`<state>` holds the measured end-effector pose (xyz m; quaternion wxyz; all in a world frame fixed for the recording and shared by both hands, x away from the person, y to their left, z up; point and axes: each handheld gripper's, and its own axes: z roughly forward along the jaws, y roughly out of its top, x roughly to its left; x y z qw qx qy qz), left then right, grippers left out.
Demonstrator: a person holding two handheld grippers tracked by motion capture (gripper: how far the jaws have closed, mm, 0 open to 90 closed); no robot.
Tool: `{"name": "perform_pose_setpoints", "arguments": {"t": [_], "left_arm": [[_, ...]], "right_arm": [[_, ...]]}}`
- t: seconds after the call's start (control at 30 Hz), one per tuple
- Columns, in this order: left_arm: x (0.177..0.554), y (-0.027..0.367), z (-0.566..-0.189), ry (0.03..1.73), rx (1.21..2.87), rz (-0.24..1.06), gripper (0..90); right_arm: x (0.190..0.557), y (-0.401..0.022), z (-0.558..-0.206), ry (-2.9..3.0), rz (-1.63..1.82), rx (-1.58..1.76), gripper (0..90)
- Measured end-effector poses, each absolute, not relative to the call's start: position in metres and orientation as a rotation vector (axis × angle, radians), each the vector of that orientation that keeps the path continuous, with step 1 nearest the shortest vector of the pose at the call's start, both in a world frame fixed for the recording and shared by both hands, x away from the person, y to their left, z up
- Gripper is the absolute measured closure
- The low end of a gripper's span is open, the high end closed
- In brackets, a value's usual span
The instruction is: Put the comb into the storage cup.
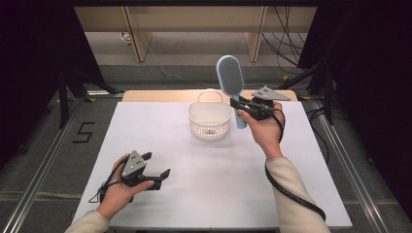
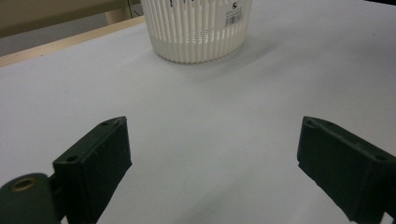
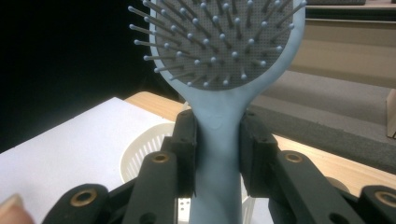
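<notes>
A light blue hairbrush (image 1: 230,76) stands upright in the air, head up, just right of a white slatted basket (image 1: 209,120) at the table's far middle. My right gripper (image 1: 241,104) is shut on the brush's handle (image 3: 217,154), both black pads pressed against it; the bristled head (image 3: 224,42) rises above the jaws. My left gripper (image 1: 158,165) rests low near the front left of the table, open, with nothing between its fingers (image 2: 93,163). It faces the basket (image 2: 198,30) across bare white tabletop.
The white table (image 1: 218,179) has a wooden strip along its far edge. Beyond it lie grey floor, wooden furniture legs and loose cables. Black curtains flank both sides. A metal rail runs along the floor on each side.
</notes>
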<state>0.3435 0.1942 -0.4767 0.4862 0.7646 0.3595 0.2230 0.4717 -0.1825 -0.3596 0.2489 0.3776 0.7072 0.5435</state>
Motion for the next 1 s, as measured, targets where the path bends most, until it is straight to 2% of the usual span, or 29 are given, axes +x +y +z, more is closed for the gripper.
{"name": "perform_pose_setpoints", "arguments": {"t": [1.0], "left_arm": [[0.343, 0.194, -0.477, 0.876, 1.858, 0.543, 9.3]], "right_arm": [[0.476, -0.167, -0.361, 1.948, 1.495, 1.012, 71.0]]}}
